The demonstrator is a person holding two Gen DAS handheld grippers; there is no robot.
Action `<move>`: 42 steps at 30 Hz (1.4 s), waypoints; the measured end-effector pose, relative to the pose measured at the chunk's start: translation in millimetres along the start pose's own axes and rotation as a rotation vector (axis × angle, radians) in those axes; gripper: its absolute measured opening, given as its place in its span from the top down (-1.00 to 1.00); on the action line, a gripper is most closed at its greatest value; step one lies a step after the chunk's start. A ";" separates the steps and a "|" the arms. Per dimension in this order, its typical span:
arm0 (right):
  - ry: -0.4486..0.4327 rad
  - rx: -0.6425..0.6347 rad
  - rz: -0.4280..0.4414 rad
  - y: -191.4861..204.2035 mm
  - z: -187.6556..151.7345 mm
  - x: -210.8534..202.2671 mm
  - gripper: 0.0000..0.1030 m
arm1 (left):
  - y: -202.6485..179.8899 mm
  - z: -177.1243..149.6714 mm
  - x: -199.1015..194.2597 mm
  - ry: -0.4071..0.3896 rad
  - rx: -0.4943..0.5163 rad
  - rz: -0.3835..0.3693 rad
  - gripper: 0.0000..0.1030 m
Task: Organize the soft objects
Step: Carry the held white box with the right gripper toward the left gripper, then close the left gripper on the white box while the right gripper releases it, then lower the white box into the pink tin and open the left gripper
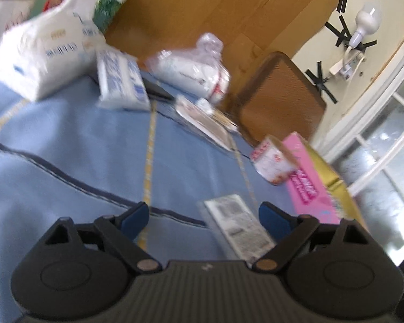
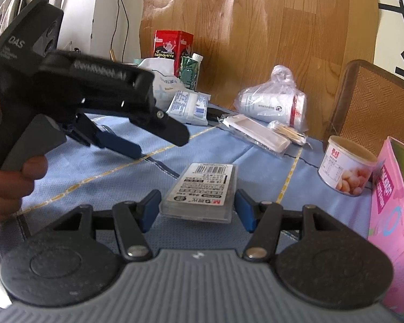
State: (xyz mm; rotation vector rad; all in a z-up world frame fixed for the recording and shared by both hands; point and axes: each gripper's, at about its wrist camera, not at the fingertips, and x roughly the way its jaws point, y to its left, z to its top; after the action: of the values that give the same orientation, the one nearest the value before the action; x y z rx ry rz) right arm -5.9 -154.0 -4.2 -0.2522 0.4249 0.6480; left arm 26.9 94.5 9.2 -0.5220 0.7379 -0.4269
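Two tissue packs lie behind the left gripper, beside bagged cups.

Wood-plank floor, cream wall, woven brown chair, bright window

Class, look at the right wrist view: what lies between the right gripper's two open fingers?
A flat clear packet with a barcode label lies on the blue cloth, between the open fingers of the right gripper; neither fingertip clearly touches it.
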 end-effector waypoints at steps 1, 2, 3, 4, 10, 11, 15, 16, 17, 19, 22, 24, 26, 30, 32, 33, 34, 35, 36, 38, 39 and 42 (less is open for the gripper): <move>-0.002 0.001 -0.001 -0.1 0.1 0.2 -0.21 | -1.2 0.6 1.1 0.011 -0.011 -0.015 -0.73; -0.006 0.001 -0.004 0.3 0.0 -0.3 -0.21 | -2.5 1.1 2.4 0.019 -0.022 -0.029 -0.72; -0.012 0.001 -0.009 0.7 -0.4 -1.3 -0.21 | -3.8 1.4 4.1 0.030 -0.033 -0.048 -0.69; -0.019 0.000 -0.013 0.9 -0.4 -2.1 -0.21 | -5.4 1.1 6.4 0.042 -0.040 -0.062 -0.66; -0.073 0.005 -0.032 -0.6 -2.2 -9.8 -0.21 | -22.1 -6.4 20.9 0.098 -0.016 -0.059 -0.48; -0.083 0.005 -0.034 -0.6 -2.6 -11.4 -0.21 | -24.7 -7.4 22.2 0.107 -0.017 -0.069 -0.45; -0.109 -0.012 -0.052 3.5 -4.0 -16.7 -0.21 | -40.7 -10.8 25.7 0.122 -0.005 -0.083 -0.34; -0.117 -0.014 -0.064 3.9 -4.8 -18.9 -0.21 | -45.6 -10.4 25.2 0.118 0.008 -0.081 -0.32; -0.129 -0.011 -0.074 3.3 -5.6 -22.3 -0.21 | -49.8 -9.8 24.3 0.115 0.015 -0.081 -0.30; -0.157 -0.010 -0.095 0.9 -7.2 -30.0 -0.21 | -60.9 -6.3 23.2 0.111 0.033 -0.094 -0.28; -0.197 -0.037 -0.152 -4.6 -7.9 -43.6 -0.21 | -87.4 1.8 25.6 0.106 0.087 -0.127 -0.28; -0.231 -0.040 -0.212 -13.6 -7.3 -56.4 -0.21 | -111.3 6.1 32.1 0.109 0.144 -0.152 -0.28; -0.259 -0.037 -0.275 -25.7 -7.4 -69.5 -0.21 | -138.5 8.8 43.5 0.122 0.203 -0.175 -0.28; -0.282 -0.011 -0.393 -56.5 -11.0 -93.1 -0.21 | -192.0 5.8 73.9 0.154 0.306 -0.216 -0.28; -0.278 0.021 -0.443 -74.9 -14.6 -102.1 -0.21 | -213.9 2.4 91.5 0.178 0.345 -0.234 -0.28; -0.272 0.035 -0.467 -83.3 -16.7 -104.7 -0.21 | -222.2 0.5 98.1 0.183 0.359 -0.237 -0.37; -0.261 0.045 -0.489 -90.8 -18.1 -105.6 -0.21 | -230.8 -1.1 104.4 0.177 0.379 -0.229 -0.50; -0.243 0.051 -0.514 -99.6 -19.1 -102.2 -0.21 | -237.2 -2.4 108.0 0.164 0.402 -0.208 -0.53; -0.205 0.049 -0.545 -108.9 -19.7 -96.3 -0.21 | -242.5 -3.8 110.4 0.146 0.428 -0.180 -0.53; -0.161 0.048 -0.618 -122.7 -23.1 -86.5 -0.28 | -244.3 -4.3 110.2 0.129 0.438 -0.147 -0.53; -0.161 0.066 -0.632 -128.4 -23.9 -88.2 -0.32 | -240.8 -3.2 107.2 0.129 0.427 -0.155 -0.53; -0.210 0.139 -0.591 -138.9 -25.4 -101.7 -0.40 | -225.1 1.5 94.9 0.103 0.404 -0.140 -0.58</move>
State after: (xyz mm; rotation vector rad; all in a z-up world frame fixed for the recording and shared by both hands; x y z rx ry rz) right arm 1.0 -323.8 33.0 -0.1625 0.1748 0.0616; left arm 50.2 -133.9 92.4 -0.1719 0.6927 -0.7187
